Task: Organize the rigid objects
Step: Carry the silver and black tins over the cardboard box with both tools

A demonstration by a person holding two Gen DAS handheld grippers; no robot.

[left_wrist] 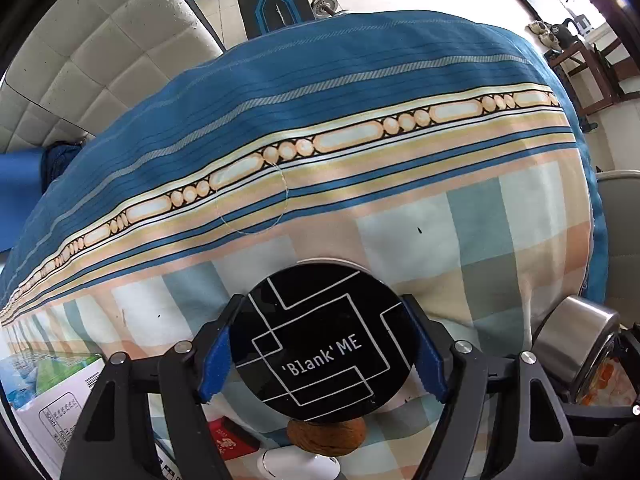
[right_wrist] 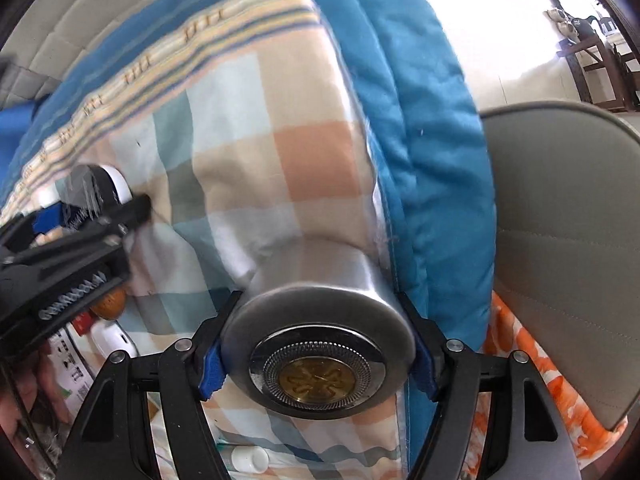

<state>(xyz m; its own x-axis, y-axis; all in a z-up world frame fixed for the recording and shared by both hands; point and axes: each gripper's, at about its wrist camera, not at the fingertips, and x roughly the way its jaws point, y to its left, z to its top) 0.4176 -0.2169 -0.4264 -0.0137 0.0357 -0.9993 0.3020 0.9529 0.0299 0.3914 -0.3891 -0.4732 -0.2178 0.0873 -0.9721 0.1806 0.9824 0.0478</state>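
A round black compact [left_wrist: 324, 344] with white lines and the words 'Blank' ME sits between the blue pads [left_wrist: 216, 360] of my left gripper [left_wrist: 322, 320], which is shut on it above the checked quilt [left_wrist: 460, 240]. My right gripper [right_wrist: 319, 344] is shut on a steel cylindrical tin [right_wrist: 316, 276] with a brass-coloured disc in its end. The tin [left_wrist: 576, 336] also shows at the right edge of the left wrist view. From the right wrist view, the left gripper [right_wrist: 80, 216] and its compact [right_wrist: 92, 188] appear blurred at the left.
Below the compact lie a brown walnut-like object [left_wrist: 326, 432], a white item [left_wrist: 298, 466], a red box [left_wrist: 230, 438] and a printed carton [left_wrist: 52, 400]. A small white bottle [right_wrist: 248, 458] lies near the right gripper. A grey chair [right_wrist: 560, 240] and orange cloth [right_wrist: 540, 392] border the bed's right.
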